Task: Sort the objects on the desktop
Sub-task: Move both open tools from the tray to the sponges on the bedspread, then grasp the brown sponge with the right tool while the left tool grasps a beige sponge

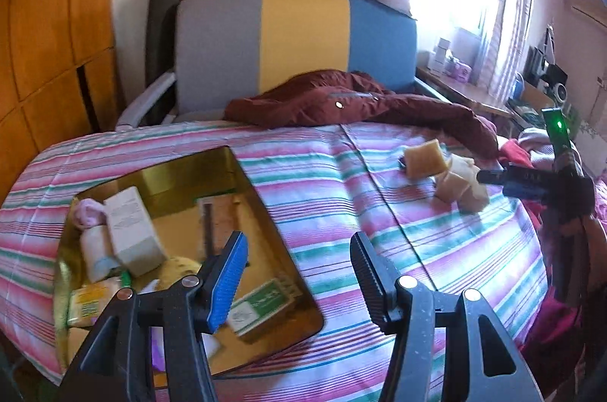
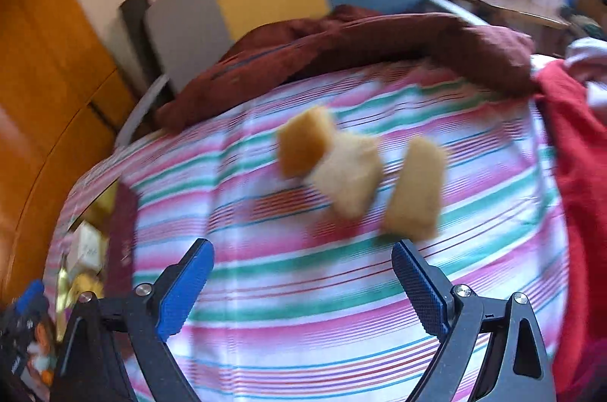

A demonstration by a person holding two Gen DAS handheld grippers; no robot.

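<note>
Three tan sponge-like blocks lie on the striped bedspread (image 2: 288, 288), and the R gripper (image 2: 303, 273) is the one lined up on them: in the right wrist view they sit just ahead of its tips, slightly right of centre. R jaws are spread wide w/ nothing between the blue pads. The right-hand block (image 2: 415, 187) is nearest, almost directly beyond the right finger; its long axis runs roughly away from the gripper, tilted a bit, narrow edge toward the jaws. The middle block (image 2: 349, 174) is paler and sits skewed, touching the darker orange block (image 2: 303, 145) on its far-left side; that one looks squarish, no clear long axis. Frame is blurred, so exact edges are hard to tell. The L gripper (image 1: 299, 276) is well apart from the blocks: in its view they lie far off to the upper right, close to the R gripper's tip. L jaws are part open and empty, hovering over the near right edge of the gold tray (image 1: 265, 212), which already holds a white box (image 1: 131, 231), a green-white box (image 1: 258, 307) and other small bits. Judgement: R hand is nearer, prob. goes for the right-hand block first, closing across its short side; tray lies to the left for the drop.
</note>
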